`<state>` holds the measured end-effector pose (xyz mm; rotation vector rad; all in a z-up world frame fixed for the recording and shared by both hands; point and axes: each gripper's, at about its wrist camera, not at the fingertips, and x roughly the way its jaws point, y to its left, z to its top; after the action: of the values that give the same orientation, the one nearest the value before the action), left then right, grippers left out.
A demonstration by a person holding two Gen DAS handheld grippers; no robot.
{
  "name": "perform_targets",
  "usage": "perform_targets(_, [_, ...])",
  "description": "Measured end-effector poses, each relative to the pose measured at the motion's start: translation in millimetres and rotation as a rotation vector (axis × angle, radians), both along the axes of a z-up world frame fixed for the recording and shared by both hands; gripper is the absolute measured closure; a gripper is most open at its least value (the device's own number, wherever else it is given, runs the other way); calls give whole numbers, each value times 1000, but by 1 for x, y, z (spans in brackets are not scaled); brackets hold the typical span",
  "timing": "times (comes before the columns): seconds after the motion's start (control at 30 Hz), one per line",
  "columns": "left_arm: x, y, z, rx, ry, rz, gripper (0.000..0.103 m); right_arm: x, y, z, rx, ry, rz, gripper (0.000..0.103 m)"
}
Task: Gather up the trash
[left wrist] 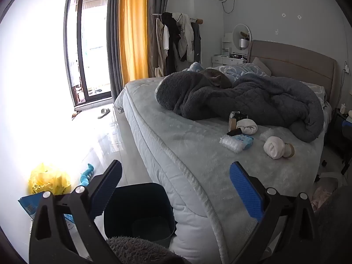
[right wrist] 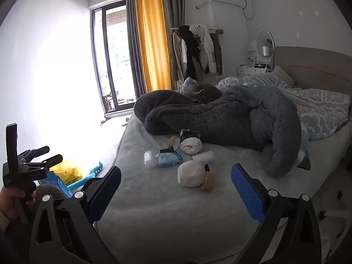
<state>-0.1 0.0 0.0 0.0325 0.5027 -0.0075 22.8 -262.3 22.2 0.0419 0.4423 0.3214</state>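
Two grippers, the left gripper and the right gripper, are spread wide and hold nothing. Trash sits mid-bed, away from the edges: a blue pack lying flat, long side left to right. Bare bed lies between. A dark bin stands beside the bed corner.
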Motion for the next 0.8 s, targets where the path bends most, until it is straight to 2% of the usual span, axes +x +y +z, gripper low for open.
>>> perform_targets(0.8, [0,0,0,1,8,0,3,0,0,0,-8,4,-1,2])
